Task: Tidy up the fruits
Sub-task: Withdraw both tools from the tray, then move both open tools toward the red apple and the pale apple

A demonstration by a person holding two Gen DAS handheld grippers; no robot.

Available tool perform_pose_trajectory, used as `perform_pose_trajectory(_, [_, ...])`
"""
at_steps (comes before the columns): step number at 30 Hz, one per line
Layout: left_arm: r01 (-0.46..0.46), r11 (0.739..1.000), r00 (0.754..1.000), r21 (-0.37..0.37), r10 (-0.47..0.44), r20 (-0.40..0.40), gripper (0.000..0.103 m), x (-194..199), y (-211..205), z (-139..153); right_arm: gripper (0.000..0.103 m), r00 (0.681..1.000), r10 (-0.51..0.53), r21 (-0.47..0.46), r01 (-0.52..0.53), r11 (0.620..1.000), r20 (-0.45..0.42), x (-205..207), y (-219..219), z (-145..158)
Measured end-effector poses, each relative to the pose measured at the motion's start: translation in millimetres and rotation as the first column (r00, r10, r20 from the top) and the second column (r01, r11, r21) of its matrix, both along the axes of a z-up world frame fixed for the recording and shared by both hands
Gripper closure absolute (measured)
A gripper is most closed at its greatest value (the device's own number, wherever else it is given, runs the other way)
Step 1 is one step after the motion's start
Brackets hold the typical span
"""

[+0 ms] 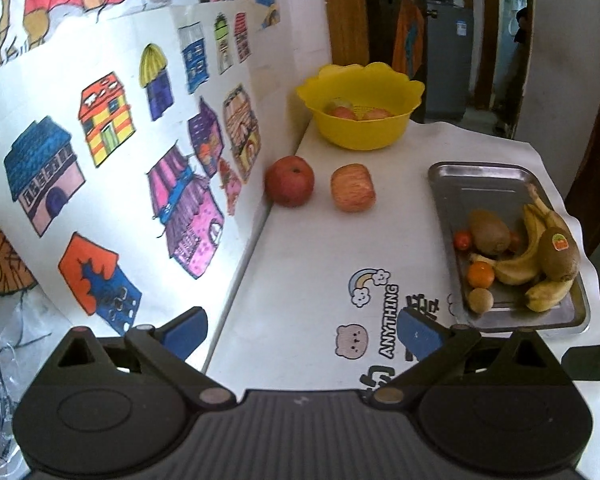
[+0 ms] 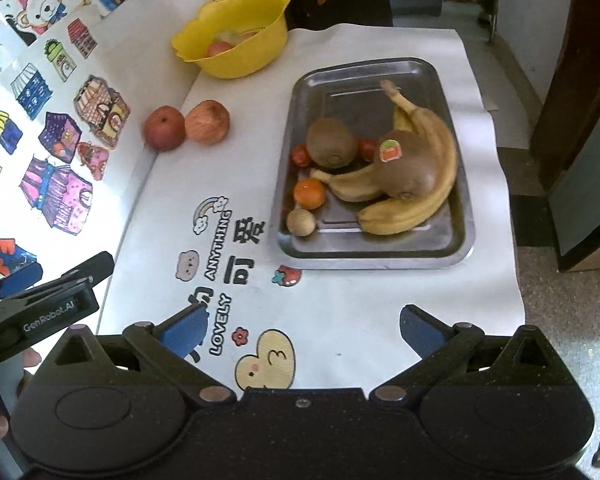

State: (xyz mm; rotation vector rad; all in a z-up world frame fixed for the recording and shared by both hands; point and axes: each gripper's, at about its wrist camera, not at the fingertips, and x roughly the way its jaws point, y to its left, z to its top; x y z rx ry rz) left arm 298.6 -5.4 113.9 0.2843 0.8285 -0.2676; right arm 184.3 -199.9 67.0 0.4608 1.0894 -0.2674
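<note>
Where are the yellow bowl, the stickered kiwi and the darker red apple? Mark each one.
yellow bowl [image 1: 360, 132]: left wrist view, front outer wall.
stickered kiwi [image 2: 410, 172]: right wrist view, skin below sticker.
darker red apple [image 1: 289, 182]: left wrist view, front face.

Two apples [image 1: 289, 181] [image 1: 353, 187] lie side by side near the table's left edge, the darker red one against the wall. The yellow bowl [image 2: 236, 60] at the far left corner holds more apples. The steel tray [image 2: 456, 208] carries bananas [image 2: 416, 200], two kiwis [image 2: 331, 142] [image 2: 410, 172], an orange [image 2: 309, 193] and small red fruits.
</note>
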Motion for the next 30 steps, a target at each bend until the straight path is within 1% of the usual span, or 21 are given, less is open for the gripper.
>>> perform_pose_trajectory(5, [-0.054,0.998,0.998,0.017,0.055,-0.031,0.001,13.4,1.1,-13.3,0.001,1.0,0.004,-0.003,-0.004,1.0,-0.008,12.5,0.1,-4.7])
perform_pose_trajectory(11, [-0.123,0.992,0.989,0.028,0.125,-0.074,0.001,28.9,-2.6,-31.6,0.001,0.999,0.04,0.004,-0.04,0.999,-0.02,36.1,-5.4,-16.7])
perform_pose_trajectory(13, [-0.148,0.989,0.986,0.029,0.15,-0.077,0.001,34.9,-4.4,-35.6,0.001,0.998,0.068,0.01,-0.068,0.998,0.001,44.8,-8.1,-19.3])
perform_pose_trajectory(15, [-0.173,0.984,0.981,0.031,0.175,-0.082,0.001,41.9,-6.4,-38.3,0.001,0.994,0.103,0.004,-0.104,0.995,0.044,52.1,-11.1,-20.4])
perform_pose_trajectory(17, [-0.205,0.979,0.975,0.021,0.206,-0.079,0.001,51.1,-8.7,-40.9,0.001,0.98,0.157,-0.021,-0.155,0.988,0.124,59.8,-13.9,-19.9])
perform_pose_trajectory(20, [-0.255,0.967,0.965,0.0,0.254,-0.07,0.001,66.7,-12.8,-47.5,0.001,0.941,0.242,-0.088,-0.227,0.97,0.238,73.4,-20.9,-20.9])
perform_pose_trajectory(21, [-0.269,0.963,0.961,-0.011,0.267,-0.067,0.001,72.1,-14.5,-49.9,0.001,0.927,0.269,-0.116,-0.246,0.962,0.261,80.3,-23.5,-23.2])
perform_pose_trajectory(23, [-0.304,0.952,0.952,-0.038,0.301,-0.057,0.001,83.6,-18.3,-56.5,0.001,0.91,0.305,-0.178,-0.263,0.948,0.281,96.6,-28.3,-30.0])
perform_pose_trajectory(25, [-0.341,0.937,0.94,-0.071,0.338,-0.049,0.001,94.3,-23.0,-64.2,0.001,0.891,0.334,-0.22,-0.274,0.936,0.307,112.3,-32.6,-39.7])
perform_pose_trajectory(27, [-0.352,0.93,0.936,-0.104,0.349,-0.047,0.001,103.9,-28.5,-71.6,0.001,0.871,0.367,-0.249,-0.296,0.922,0.326,127.3,-37.6,-52.2])
perform_pose_trajectory(30, [-0.353,0.926,0.935,-0.134,0.353,-0.026,0.001,115.9,-38.2,-78.4,0.001,0.854,0.408,-0.269,-0.331,0.905,0.323,148.5,-40.3,-68.7])
